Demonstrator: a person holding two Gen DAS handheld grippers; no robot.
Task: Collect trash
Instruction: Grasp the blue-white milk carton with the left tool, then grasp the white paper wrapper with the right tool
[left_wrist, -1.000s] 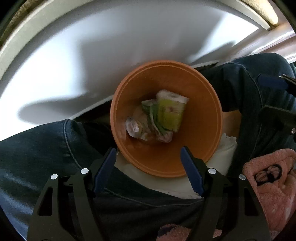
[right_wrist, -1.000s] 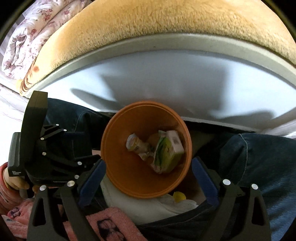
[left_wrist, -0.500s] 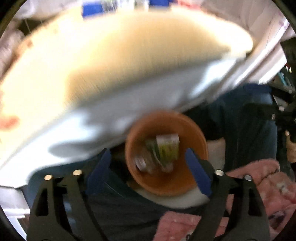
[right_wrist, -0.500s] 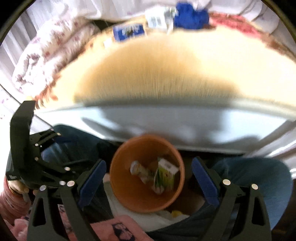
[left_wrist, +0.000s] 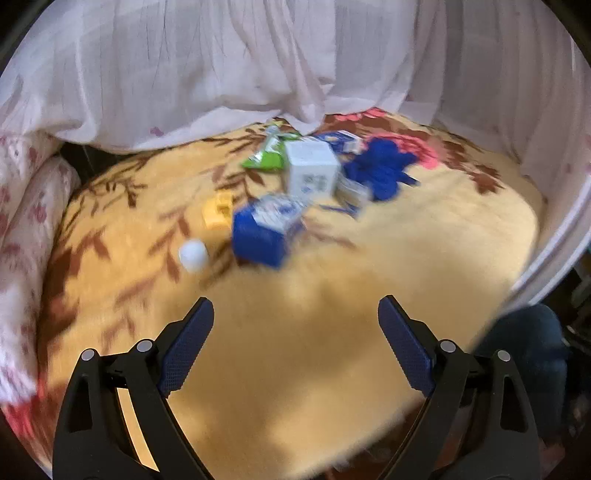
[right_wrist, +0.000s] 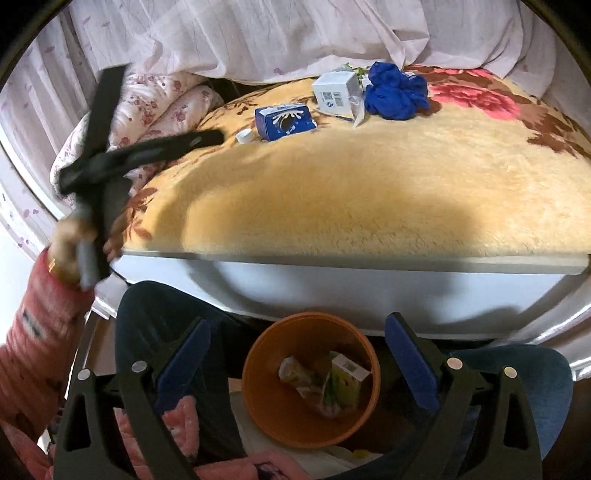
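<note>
Trash lies on the yellow flowered blanket (left_wrist: 332, 332) of the bed: a blue carton (left_wrist: 264, 230) (right_wrist: 284, 120), a white box (left_wrist: 312, 171) (right_wrist: 335, 90), a green wrapper (left_wrist: 267, 157), a small yellow piece (left_wrist: 218, 212), a white cap (left_wrist: 193, 254) (right_wrist: 244, 136) and a crumpled blue bag (left_wrist: 384, 168) (right_wrist: 395, 92). My left gripper (left_wrist: 295, 314) is open and empty above the blanket's near part; it also shows in the right wrist view (right_wrist: 155, 147). My right gripper (right_wrist: 297, 332) is open and empty above the orange bin (right_wrist: 258, 395), which holds a green carton (right_wrist: 345, 380) and wrappers.
White curtains (left_wrist: 258, 55) hang behind the bed. A flowered quilt (right_wrist: 155, 99) is rolled at the bed's left. The bed's white side panel (right_wrist: 369, 291) stands behind the bin. My legs in jeans (right_wrist: 159, 325) flank the bin.
Both grippers have risen from over the bin. The left one swung up over the bed and now faces the trash there; the right one pulled back and still sees the bin.
</note>
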